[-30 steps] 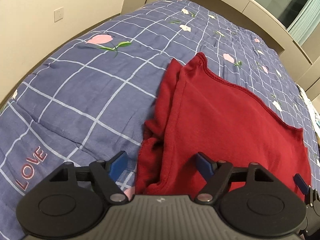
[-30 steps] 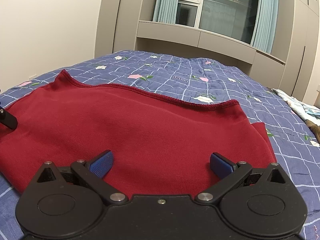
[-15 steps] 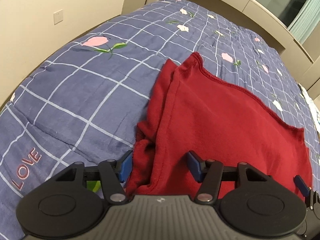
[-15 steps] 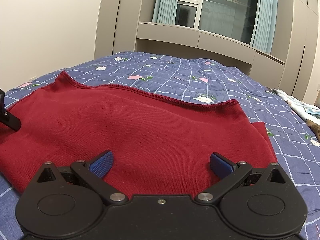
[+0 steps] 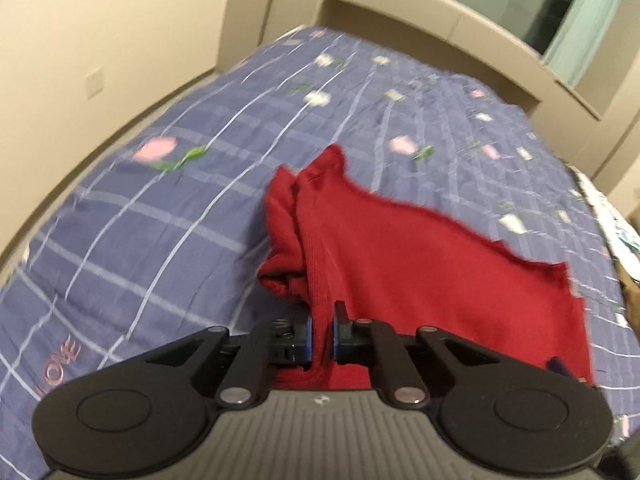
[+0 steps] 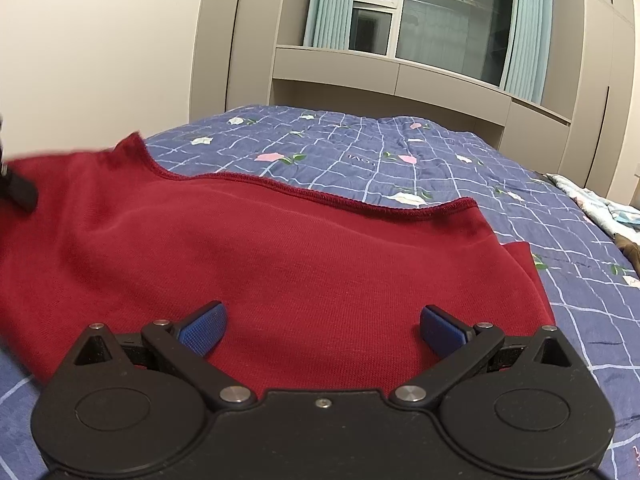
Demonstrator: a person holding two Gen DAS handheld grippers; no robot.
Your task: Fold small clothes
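A dark red knitted garment (image 5: 420,264) lies on a blue checked bedspread (image 5: 160,216). My left gripper (image 5: 321,334) is shut on the garment's left side edge and lifts it, so the cloth hangs in a raised fold. The view is blurred by motion. In the right wrist view the same garment (image 6: 304,264) spreads flat ahead, its trimmed hem (image 6: 320,196) at the far side. My right gripper (image 6: 322,330) is open over the garment's near edge, with cloth between the blue pads (image 6: 202,328) and nothing gripped. The left gripper's finger shows at that view's left edge (image 6: 18,188).
The bedspread (image 6: 440,168) runs back to a beige window ledge with cabinets (image 6: 400,80). A wall (image 5: 80,60) runs along the bed's left side. Other bedding and clothes (image 6: 616,216) lie at the far right.
My left gripper closed on the garment's left edge and rose, pulling that side up. The right gripper stayed open and hardly moved.
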